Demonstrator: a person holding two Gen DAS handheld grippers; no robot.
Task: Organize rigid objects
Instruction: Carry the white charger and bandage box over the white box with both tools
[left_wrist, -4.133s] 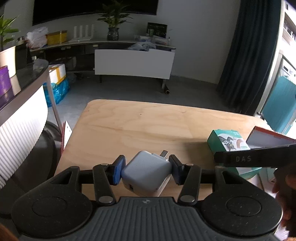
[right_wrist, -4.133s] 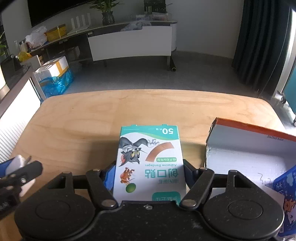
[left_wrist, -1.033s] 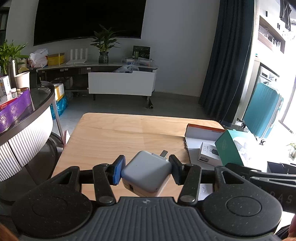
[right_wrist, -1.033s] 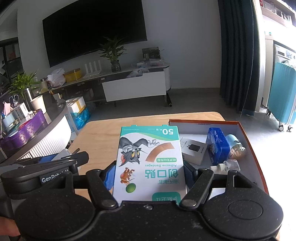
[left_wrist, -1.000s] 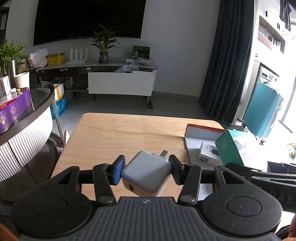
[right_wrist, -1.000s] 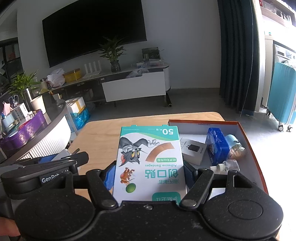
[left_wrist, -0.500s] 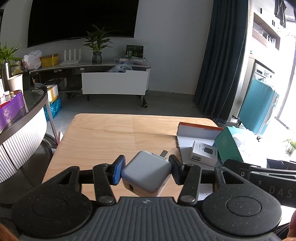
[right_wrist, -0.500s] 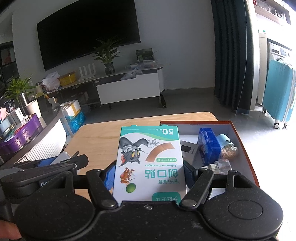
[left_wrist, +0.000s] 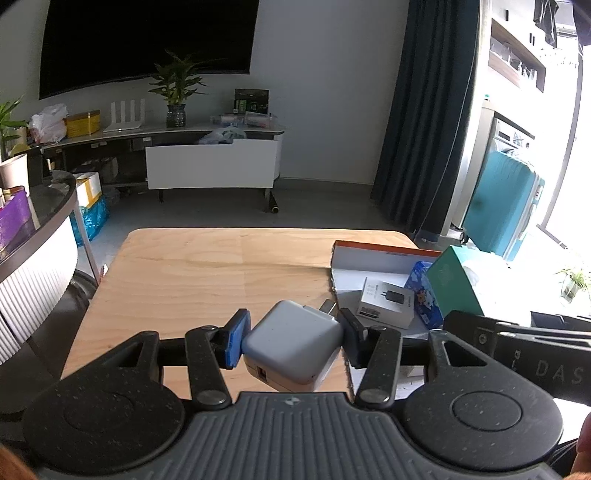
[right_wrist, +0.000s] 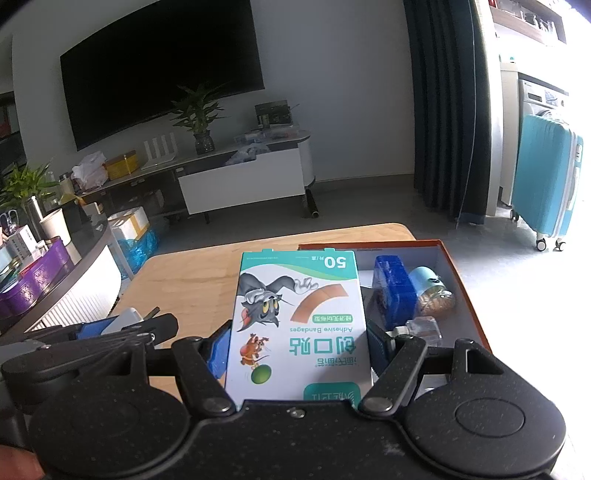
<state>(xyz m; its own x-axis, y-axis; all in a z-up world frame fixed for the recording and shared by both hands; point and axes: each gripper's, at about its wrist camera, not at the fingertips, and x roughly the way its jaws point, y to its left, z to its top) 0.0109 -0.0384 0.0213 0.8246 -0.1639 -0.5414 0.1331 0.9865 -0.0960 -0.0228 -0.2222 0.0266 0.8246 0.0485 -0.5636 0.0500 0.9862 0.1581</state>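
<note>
My left gripper (left_wrist: 291, 334) is shut on a white plug-in charger (left_wrist: 291, 347), held above the wooden table (left_wrist: 207, 273). In the right wrist view, my right gripper (right_wrist: 297, 345) is shut on a green and white adhesive bandage box (right_wrist: 299, 321) with a cartoon cat, lifted over the table beside the orange-rimmed tray (right_wrist: 465, 291). That tray (left_wrist: 384, 251) holds a white charger carton (left_wrist: 386, 304), a blue box (right_wrist: 393, 291), a small jar (right_wrist: 432, 290) and a clear bottle (right_wrist: 421, 328). The bandage box's green side (left_wrist: 458, 286) shows at the right of the left wrist view.
A curved counter (right_wrist: 74, 273) with purple boxes stands left of the table. Beyond the table's far edge are open floor, a TV stand (left_wrist: 210, 166) and dark curtains. A teal suitcase (right_wrist: 546, 184) stands at the right. A person's fingers show at frame corners.
Both views have drifted slightly: the tray and table sit a little further left in each frame than a second ago. Both grips are unchanged.
</note>
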